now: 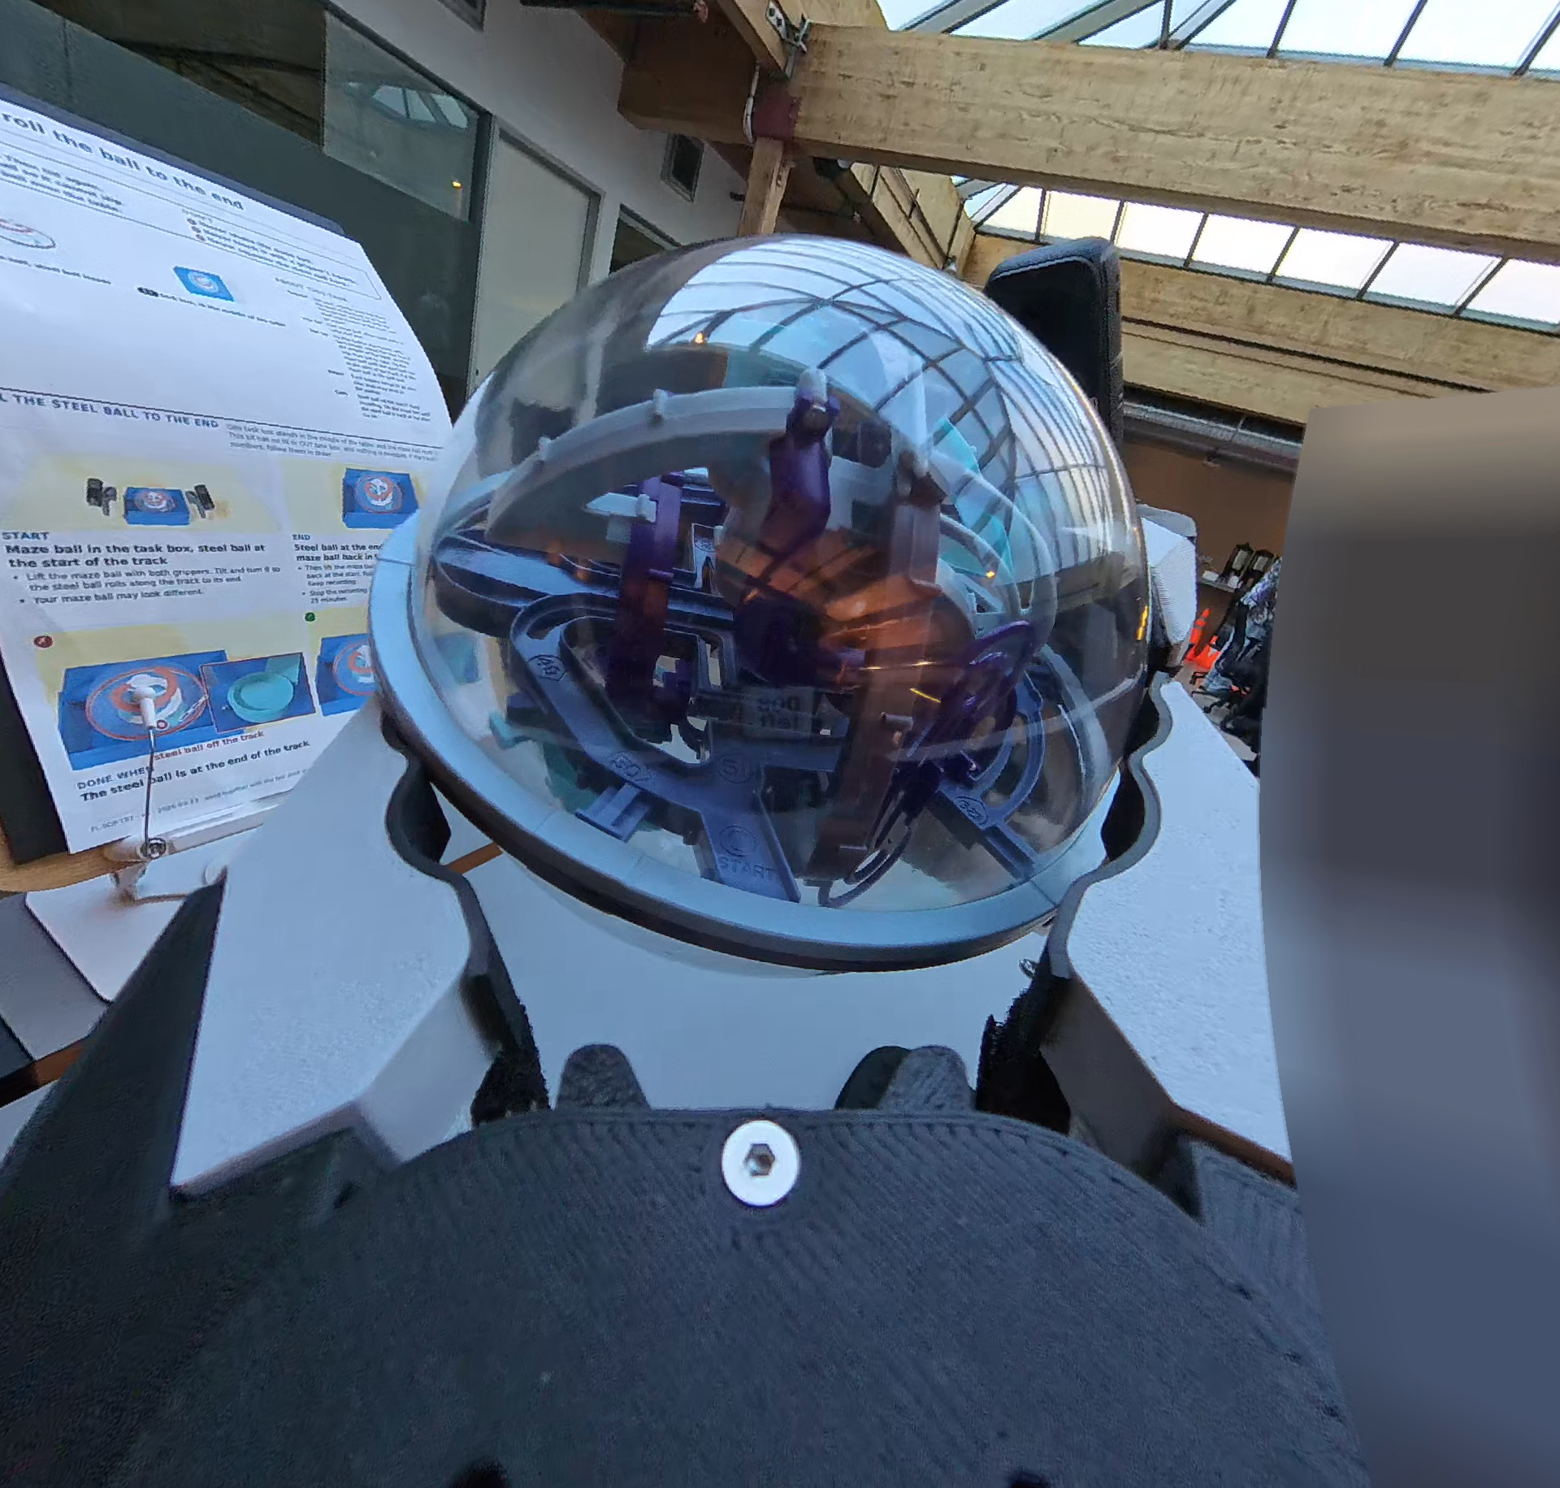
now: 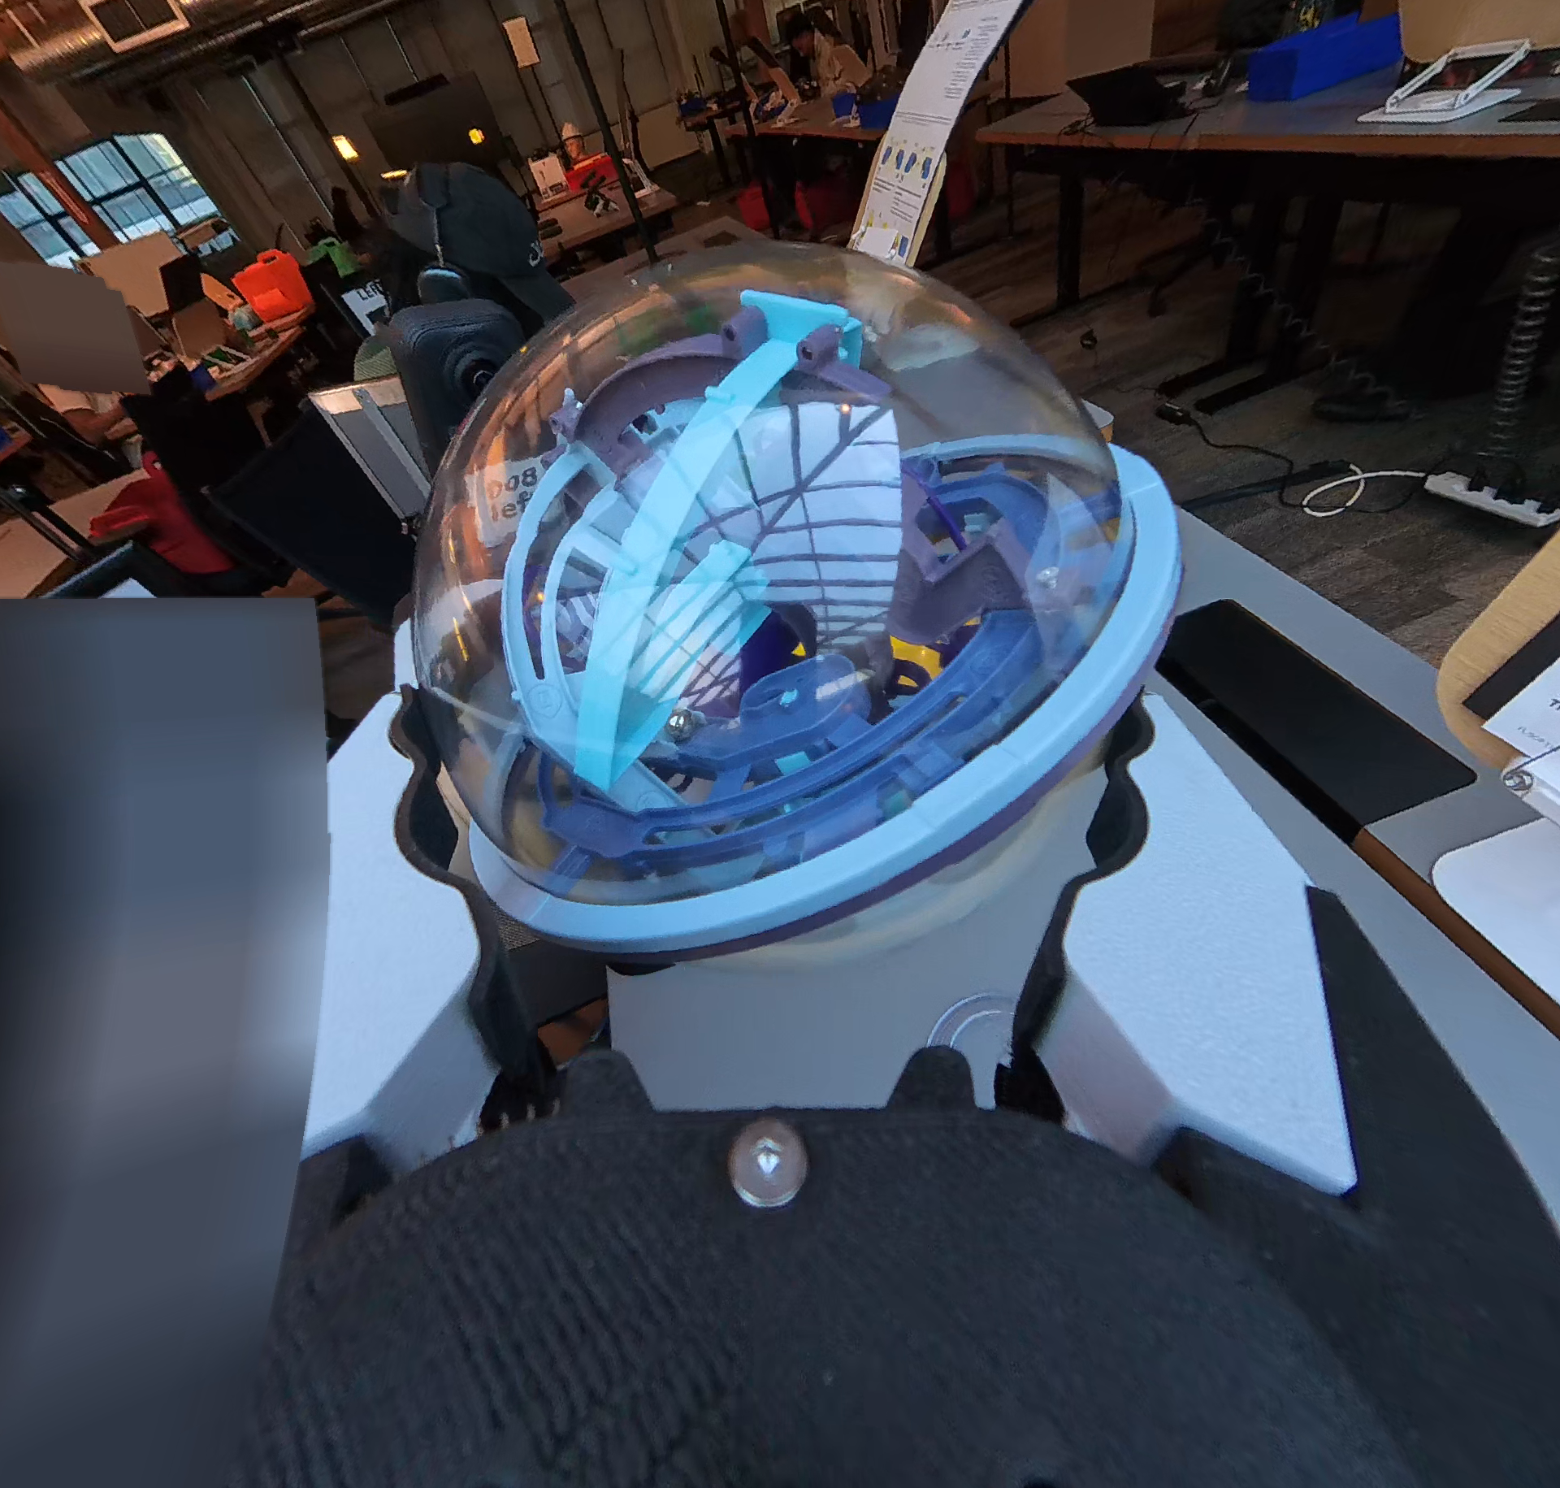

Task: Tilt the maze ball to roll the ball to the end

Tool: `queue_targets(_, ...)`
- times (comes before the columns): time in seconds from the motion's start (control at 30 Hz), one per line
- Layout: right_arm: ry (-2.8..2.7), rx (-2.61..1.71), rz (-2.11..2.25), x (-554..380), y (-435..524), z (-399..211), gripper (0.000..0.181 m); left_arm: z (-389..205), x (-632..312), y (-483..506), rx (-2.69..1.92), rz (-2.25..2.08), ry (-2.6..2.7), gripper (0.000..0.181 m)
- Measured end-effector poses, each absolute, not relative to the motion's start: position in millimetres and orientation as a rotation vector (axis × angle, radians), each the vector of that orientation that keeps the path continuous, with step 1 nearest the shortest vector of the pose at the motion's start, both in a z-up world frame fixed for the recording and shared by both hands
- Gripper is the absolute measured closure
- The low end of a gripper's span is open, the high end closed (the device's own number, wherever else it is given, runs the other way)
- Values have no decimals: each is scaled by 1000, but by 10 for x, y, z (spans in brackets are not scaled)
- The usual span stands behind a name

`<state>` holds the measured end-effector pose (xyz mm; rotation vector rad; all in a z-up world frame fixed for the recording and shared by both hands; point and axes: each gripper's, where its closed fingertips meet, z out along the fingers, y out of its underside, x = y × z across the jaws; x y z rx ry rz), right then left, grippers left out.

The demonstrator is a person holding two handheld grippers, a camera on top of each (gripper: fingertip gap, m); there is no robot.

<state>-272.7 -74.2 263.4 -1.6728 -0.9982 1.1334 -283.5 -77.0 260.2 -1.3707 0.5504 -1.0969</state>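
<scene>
The maze ball (image 1: 777, 603) is a clear sphere with purple, dark blue and pale blue tracks inside and a pale rim around its middle. It is held up off the table between both grippers. My left gripper (image 1: 768, 780) is shut on it, its white fingers (image 1: 338, 899) pressing both sides. My right gripper (image 2: 772, 772) is shut on the ball (image 2: 785, 603) from the opposite side. The small steel ball (image 2: 682, 721) sits on the dark blue track beside a pale blue fin. Each view shows the other gripper's black camera housing (image 1: 1064, 324) (image 2: 456, 367) behind the sphere.
An instruction sheet on a stand (image 1: 194, 476) stands close on the left of the ball. A grey table (image 2: 1317, 839) with a black strip lies below, with a paper (image 2: 1528, 738) at its right edge. Other tables, chairs and people fill the room behind.
</scene>
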Motion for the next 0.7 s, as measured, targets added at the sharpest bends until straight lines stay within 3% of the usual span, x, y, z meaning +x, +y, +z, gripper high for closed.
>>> queue_targets(0.7,-920,-1810,1010,-2818,-841,2531,27,2550,-2929,-846,-1296,-1245,593,25)
